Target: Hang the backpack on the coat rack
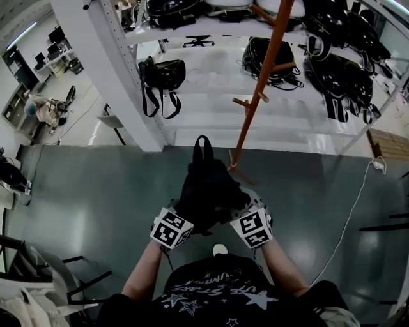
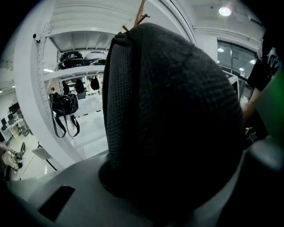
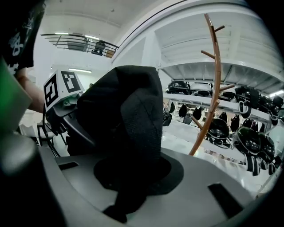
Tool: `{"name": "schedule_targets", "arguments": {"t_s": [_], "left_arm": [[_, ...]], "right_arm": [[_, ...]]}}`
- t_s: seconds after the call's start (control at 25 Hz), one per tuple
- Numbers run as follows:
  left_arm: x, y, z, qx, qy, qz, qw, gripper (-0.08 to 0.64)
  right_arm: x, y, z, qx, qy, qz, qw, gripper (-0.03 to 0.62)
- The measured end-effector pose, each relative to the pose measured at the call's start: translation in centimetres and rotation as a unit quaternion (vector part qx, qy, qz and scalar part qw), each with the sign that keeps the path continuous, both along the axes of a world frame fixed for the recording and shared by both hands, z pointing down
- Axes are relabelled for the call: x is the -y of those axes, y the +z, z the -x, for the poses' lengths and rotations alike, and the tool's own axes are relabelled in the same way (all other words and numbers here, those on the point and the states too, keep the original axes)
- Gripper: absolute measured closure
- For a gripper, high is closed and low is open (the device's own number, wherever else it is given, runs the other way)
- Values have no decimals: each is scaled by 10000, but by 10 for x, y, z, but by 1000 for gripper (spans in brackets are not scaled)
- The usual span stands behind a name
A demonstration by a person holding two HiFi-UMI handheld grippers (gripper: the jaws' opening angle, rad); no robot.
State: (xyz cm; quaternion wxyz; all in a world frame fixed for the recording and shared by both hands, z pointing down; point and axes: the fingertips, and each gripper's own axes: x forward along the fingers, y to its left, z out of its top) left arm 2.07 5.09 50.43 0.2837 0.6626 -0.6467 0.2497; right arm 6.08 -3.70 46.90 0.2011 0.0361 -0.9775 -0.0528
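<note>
Glossy dark floor (image 1: 83, 191); white shelving (image 1: 118, 70) holding black bags (image 1: 163, 75); ceiling light (image 2: 225, 11) on.

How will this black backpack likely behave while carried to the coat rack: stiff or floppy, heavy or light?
Probably floppy: the black backpack bunches between the left gripper and right gripper, its fabric folding. Likely light, judging by its slumped shape. Its top loop keeps an open arch, so seems stiffer.
</note>
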Motion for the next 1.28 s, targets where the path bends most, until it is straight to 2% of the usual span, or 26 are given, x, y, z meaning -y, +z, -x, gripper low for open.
{"name": "schedule_targets", "arguments": {"t_s": [0.4, 0.56, 0.72, 0.96, 1.28], "left_arm": [[44, 8, 25, -34, 244, 184, 9995, 469], [64, 16, 40, -111, 554, 168, 9983, 469], [95, 27, 63, -255, 1072, 141, 9938, 469], [151, 40, 106, -355, 1952, 180, 9799, 469], [209, 48, 152, -329, 3085, 396, 9498, 469]], "right_arm": [[45, 10, 22, -23, 186, 93, 9998, 518], [61, 14, 32, -32, 472, 87, 9988, 518], [87, 24, 47, -113, 954, 19, 9954, 518], [131, 34, 77, -239, 1869, 98, 9820, 518], [170, 44, 107, -428, 2963, 398, 9533, 520]]}}
